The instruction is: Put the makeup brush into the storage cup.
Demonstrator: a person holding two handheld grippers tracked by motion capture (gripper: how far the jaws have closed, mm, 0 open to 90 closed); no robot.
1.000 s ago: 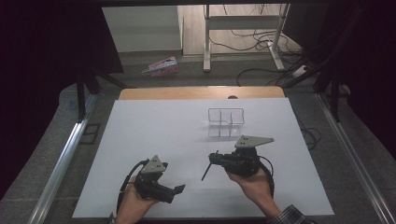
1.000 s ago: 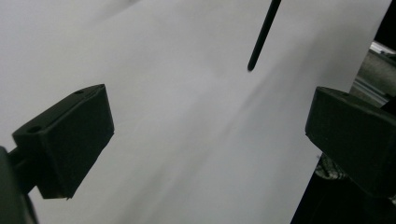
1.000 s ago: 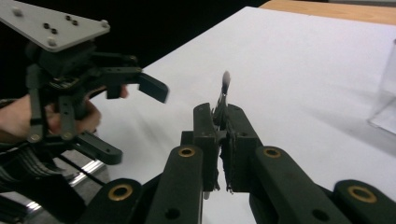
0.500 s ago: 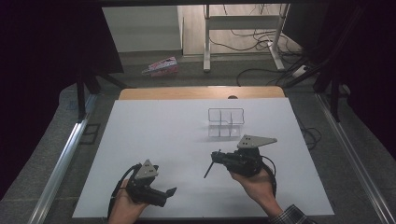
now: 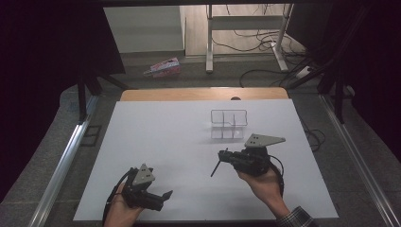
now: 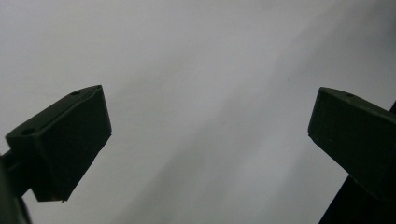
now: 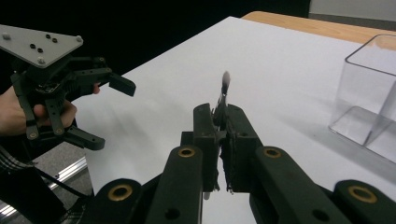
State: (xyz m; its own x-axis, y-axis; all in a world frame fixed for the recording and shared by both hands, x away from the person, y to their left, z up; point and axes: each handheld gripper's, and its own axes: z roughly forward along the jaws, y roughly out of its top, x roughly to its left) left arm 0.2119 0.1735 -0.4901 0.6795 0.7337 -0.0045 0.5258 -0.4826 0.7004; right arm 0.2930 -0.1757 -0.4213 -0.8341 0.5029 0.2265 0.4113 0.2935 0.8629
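Right gripper (image 5: 221, 161) sits toward the right half of the tabletop (image 5: 165, 137), a little nearer the near edge than the middle, held in a hand (image 5: 262, 182) with a checked cuff at the wrist. Its jaws are pressed together on a thin dark brush (image 5: 216, 167): in the right gripper view the brush (image 7: 223, 95) stands clamped between the two pads, its pale tuft poking out past the tips. From above, the brush slants down and away from the jaws over the white surface; whether its end touches the tabletop cannot be told. Clear plastic box (image 5: 229, 124) with inner dividers stands just beyond this gripper, nearer the far edge, apart from the brush. Left gripper (image 5: 166, 195) lies close to the near edge, left of centre, jaws spread wide with nothing between them; the left gripper view has bare white surface between the two pads
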